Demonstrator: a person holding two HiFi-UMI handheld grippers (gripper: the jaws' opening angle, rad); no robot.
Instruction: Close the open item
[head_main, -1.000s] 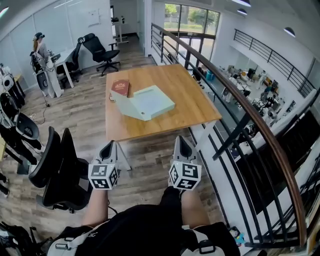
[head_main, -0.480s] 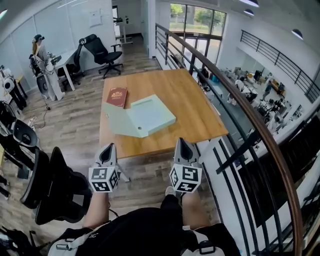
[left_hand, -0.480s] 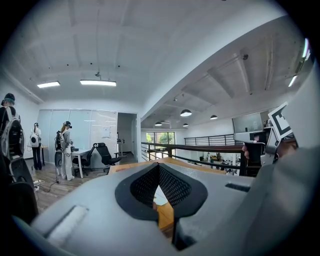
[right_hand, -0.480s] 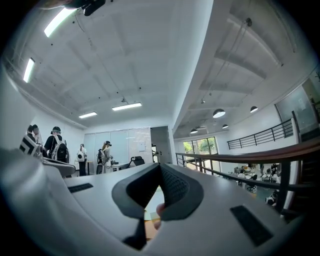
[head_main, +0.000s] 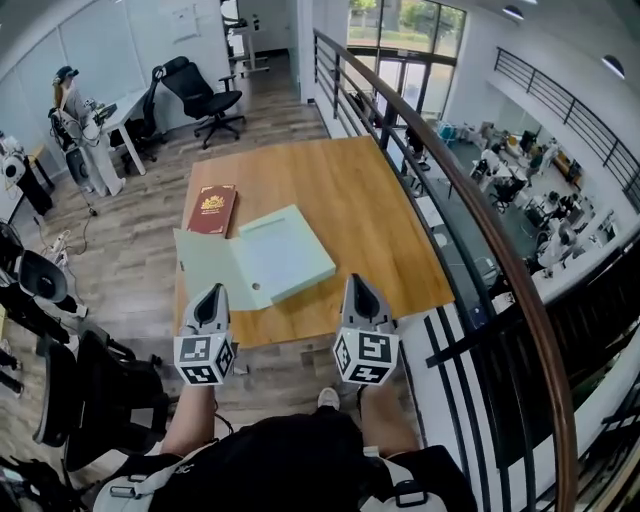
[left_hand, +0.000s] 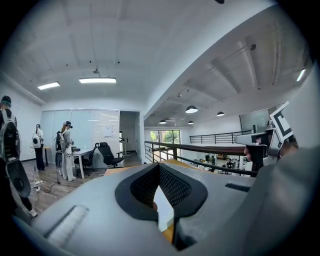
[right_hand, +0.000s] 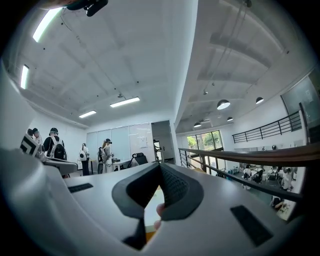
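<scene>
A pale green flat box (head_main: 285, 250) lies open on the wooden table (head_main: 380, 210), its lid flap (head_main: 205, 268) spread out to the left. Both grippers hover side by side at the table's near edge, pointing toward the box. My left gripper (head_main: 210, 293) is just in front of the lid flap, and my right gripper (head_main: 357, 283) is to the right of the box's near corner. Each is shut with nothing held. In the left gripper view the gripper (left_hand: 159, 167) shows closed jaws, and so does the gripper (right_hand: 159, 167) in the right gripper view.
A red book (head_main: 211, 210) lies on the table just behind the box's lid. A railing (head_main: 480, 215) with a wooden handrail runs along the table's right side. Black office chairs (head_main: 95, 395) stand at the near left. A person (head_main: 75, 105) stands at a desk far left.
The table and box have come nearer in the head view. Both grippers now reach the table's near edge, and they stay shut.
</scene>
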